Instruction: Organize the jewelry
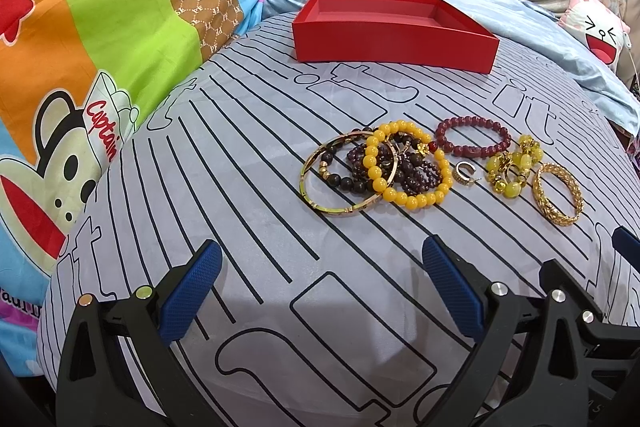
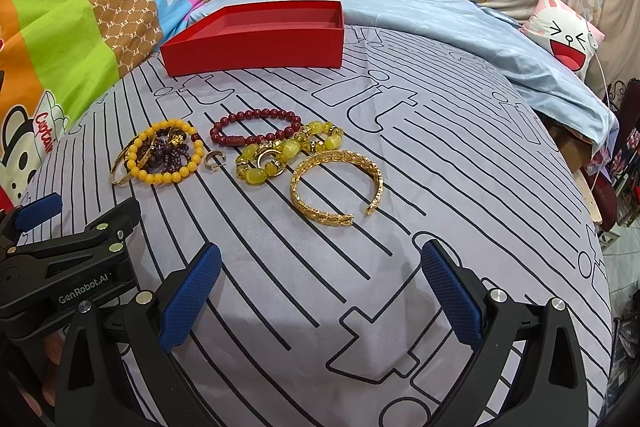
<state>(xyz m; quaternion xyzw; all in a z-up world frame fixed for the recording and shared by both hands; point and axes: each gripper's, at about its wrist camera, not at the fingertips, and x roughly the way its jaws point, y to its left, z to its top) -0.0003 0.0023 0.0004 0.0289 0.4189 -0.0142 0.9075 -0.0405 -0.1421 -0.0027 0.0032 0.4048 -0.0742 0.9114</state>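
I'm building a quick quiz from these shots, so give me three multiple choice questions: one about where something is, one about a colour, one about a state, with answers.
1. Where does the gold cuff bracelet lie among the jewelry?
A. At the right end of the row
B. Inside the box
C. Under the yellow bead bracelet

2. What colour is the box?
A. Blue
B. Red
C. Green

3. What state are the left gripper and right gripper in?
A. Both open, holding nothing
B. Both shut on bracelets
C. Only the left one holds a bracelet

Answers: 1 A, it is the rightmost piece on the striped sheet. 2 B, its walls and floor are red. 3 A, the blue pads stand wide apart over bare sheet.
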